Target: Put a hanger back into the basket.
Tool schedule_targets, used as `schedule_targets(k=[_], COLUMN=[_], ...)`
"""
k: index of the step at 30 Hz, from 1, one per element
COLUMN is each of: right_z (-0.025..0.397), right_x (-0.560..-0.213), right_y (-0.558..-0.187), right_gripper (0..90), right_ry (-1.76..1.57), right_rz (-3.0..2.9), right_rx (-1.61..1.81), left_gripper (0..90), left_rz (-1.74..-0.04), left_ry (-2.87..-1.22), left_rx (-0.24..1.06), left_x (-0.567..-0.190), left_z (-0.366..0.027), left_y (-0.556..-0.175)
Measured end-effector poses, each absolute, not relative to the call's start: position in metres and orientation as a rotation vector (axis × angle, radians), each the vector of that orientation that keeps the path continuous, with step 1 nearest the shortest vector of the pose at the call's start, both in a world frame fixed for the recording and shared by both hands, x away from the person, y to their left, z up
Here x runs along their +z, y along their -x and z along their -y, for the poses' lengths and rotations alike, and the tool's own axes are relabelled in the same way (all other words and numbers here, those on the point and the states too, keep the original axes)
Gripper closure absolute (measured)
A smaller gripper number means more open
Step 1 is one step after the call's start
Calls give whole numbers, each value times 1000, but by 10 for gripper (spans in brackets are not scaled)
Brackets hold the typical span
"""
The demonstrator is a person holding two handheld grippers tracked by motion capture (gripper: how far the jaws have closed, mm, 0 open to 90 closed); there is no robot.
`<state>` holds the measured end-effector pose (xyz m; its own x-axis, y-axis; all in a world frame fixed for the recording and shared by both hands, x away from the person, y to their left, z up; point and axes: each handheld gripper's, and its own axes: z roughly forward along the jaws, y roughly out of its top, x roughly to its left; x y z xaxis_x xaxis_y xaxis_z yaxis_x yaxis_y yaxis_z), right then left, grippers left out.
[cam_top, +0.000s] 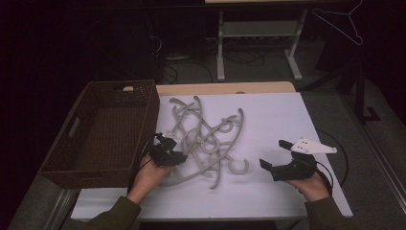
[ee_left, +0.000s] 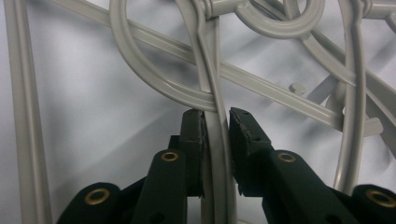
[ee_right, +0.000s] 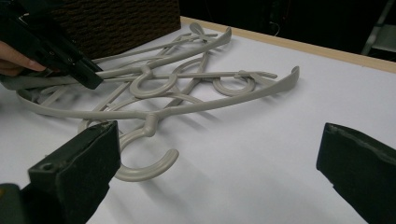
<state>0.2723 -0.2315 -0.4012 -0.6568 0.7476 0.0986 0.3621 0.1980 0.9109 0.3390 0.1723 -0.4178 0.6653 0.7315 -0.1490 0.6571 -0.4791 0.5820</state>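
A tangle of grey plastic hangers (cam_top: 206, 139) lies on the white-covered counter (cam_top: 287, 115), just beside the right wall of a dark woven basket (cam_top: 103, 132) that stands at the counter's edge. At the corner of the pile nearest the basket, the left gripper (cam_top: 173, 151) is clenched on one hanger arm (ee_left: 217, 140): the left gripper view shows its two black jaws pressed against either side of the thin grey bar, just below the point where a hanger's ring-shaped hook (ee_left: 154, 79) crosses it. The right gripper (cam_top: 276, 154) hovers over bare counter on the far side of the pile from the basket, its jaws spread wide and holding nothing. In the right gripper view, an upturned hook (ee_right: 149, 168) of the nearest hanger lies just beyond one jaw. Past the counter, away from the basket, a wire hanger (cam_top: 342, 21) hangs in the dark.
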Motion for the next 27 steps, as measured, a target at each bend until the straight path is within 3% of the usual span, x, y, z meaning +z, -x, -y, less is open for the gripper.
schedule_targets(k=[27], right_z=[232], right_x=[-401], right_y=[-272], right_gripper=[0], right_ry=[-1040], right_rz=[-2113], right_rx=[1449], left_gripper=[805], left_rz=[-1062], left_ry=[-2177], left_rx=[226], left_x=[-395], left_z=[-172], left_y=[-335])
